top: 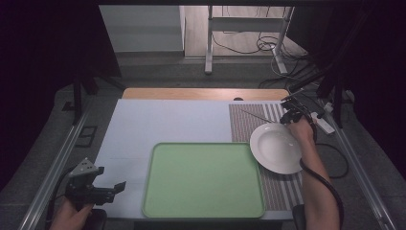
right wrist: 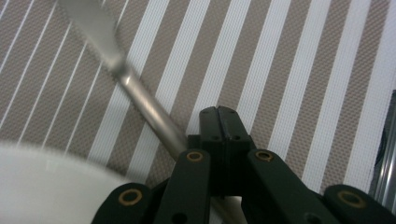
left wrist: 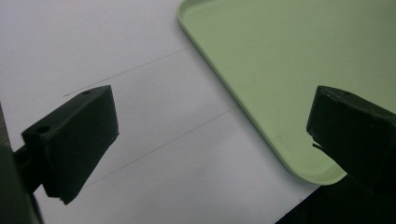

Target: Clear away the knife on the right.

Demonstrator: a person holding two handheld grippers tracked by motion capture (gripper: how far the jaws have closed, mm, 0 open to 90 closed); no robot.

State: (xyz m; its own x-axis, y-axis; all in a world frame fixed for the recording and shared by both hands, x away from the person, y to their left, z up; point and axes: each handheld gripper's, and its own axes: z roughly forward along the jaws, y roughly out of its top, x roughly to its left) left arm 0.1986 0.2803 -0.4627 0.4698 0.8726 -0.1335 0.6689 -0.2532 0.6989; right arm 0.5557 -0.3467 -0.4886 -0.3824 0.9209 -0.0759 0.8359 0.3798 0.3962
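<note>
A silver table knife point(right wrist: 140, 100) sticks out from my right gripper point(right wrist: 220, 116), whose jaws are shut on its handle. In the high view the knife point(top: 258, 116) points up-left over the striped placemat point(top: 249, 124), with the right gripper point(top: 289, 117) just beyond the far rim of the white plate point(top: 276, 147). The plate's rim point(right wrist: 46, 186) sits at the lower left of the right gripper view. My left gripper point(top: 117, 187) hangs open near the table's front left corner, beside the green tray point(top: 203, 179). Nothing lies between its jaws point(left wrist: 210, 126); the tray's corner point(left wrist: 280, 60) lies below them.
The white table surface point(top: 167, 120) stretches behind and left of the tray. The placemat point(right wrist: 299, 70) runs along the right side under the plate. A wooden strip point(top: 206, 93) edges the table's far side. Desk legs and cables point(top: 268, 45) stand on the floor beyond.
</note>
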